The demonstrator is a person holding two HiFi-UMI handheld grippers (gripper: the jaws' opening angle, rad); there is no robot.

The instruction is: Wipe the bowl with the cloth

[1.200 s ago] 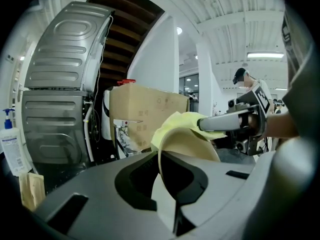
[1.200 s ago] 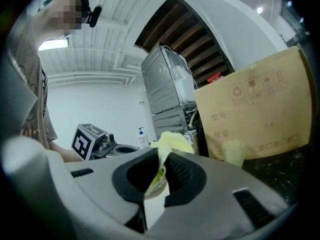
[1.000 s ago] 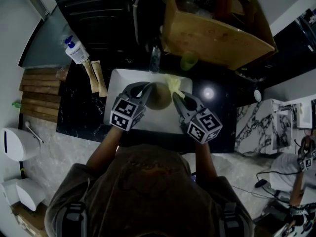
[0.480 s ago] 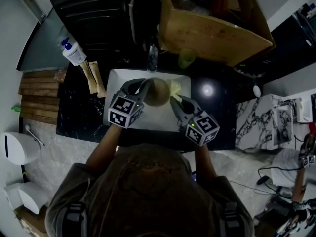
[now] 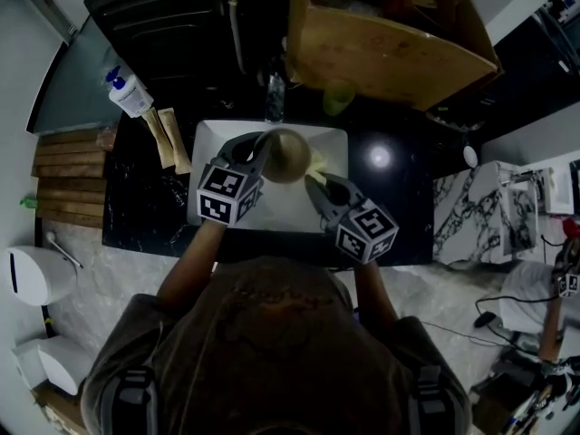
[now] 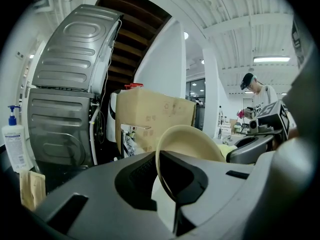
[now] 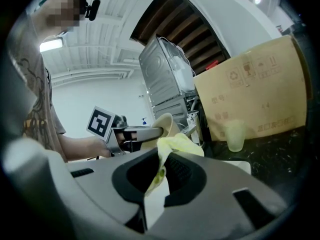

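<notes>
Bowl (image 5: 285, 155), cloth (image 5: 315, 162) over sink (image 5: 279, 210); box (image 5: 381, 53), cup (image 5: 337, 99), soap bottle (image 5: 127, 91) behind.

The bowl (image 5: 285, 155) sits over the sink (image 5: 283, 210), cloth (image 5: 317, 159) just right, box (image 5: 381, 48) behind.

Setting: a kitchen-style counter mock-up inside a lab or workshop hall.

Kitchen indicators:
- A white sink (image 5: 210, 148) is set in a black stone counter (image 5: 145, 216), directly below the left gripper (image 5: 258, 152) and right gripper (image 5: 317, 184).
- A pump soap bottle (image 5: 127, 93) stands to the left of the left gripper.
- A pale green cup (image 7: 235, 134) stands ahead of the right gripper.

Hall indicators:
- A cardboard box (image 6: 155, 116) and a bare sheet-metal appliance casing (image 6: 70, 79) stand beyond the left gripper.
- Ceiling strip lights (image 6: 271, 59) hang overhead.
- A second person (image 6: 257, 91) stands at an equipment bench, far right of the left gripper.
- Loose cables (image 5: 480, 320) lie on the floor.
</notes>
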